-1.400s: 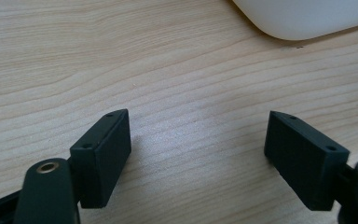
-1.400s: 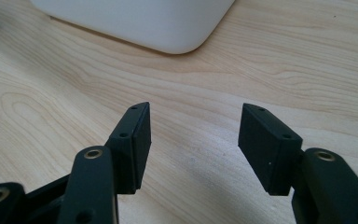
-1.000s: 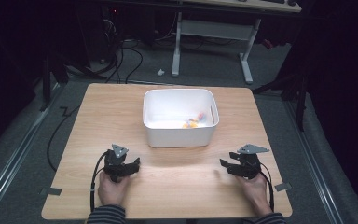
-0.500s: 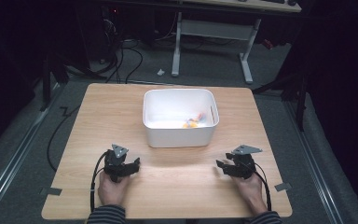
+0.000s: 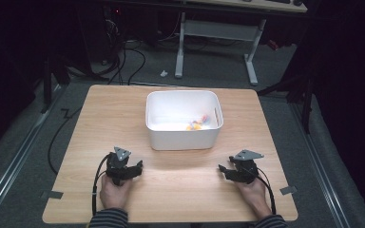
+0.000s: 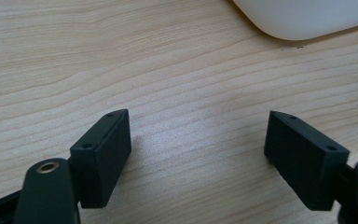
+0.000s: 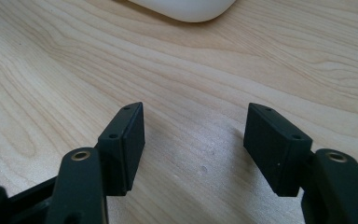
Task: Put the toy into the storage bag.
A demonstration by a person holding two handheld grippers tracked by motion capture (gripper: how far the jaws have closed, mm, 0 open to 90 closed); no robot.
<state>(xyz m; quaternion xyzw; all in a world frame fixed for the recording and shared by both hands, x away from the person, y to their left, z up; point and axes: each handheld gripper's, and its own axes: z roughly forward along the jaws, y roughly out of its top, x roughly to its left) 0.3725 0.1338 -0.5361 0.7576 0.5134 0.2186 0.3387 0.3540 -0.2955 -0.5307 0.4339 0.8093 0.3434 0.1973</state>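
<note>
The white bin (image 5: 184, 119) sits mid-desk (image 5: 100, 118), ahead of both grippers. The left gripper (image 5: 134, 168) is wide open and empty; the right gripper (image 5: 224, 170), jaws just opening further, is empty too. The bin looks like light, stiff, smooth plastic, best gripped by its rim. Its small colourful contents (image 5: 197, 124) are too blurred to identify.

High view: fixed overhead, facing forward and down across the whole desk (image 5: 123, 109). Gripper views: each rides its hand-held gripper, close above the wood, looking ahead toward the white bin (image 5: 183, 121), whose near wall all three share.
</note>
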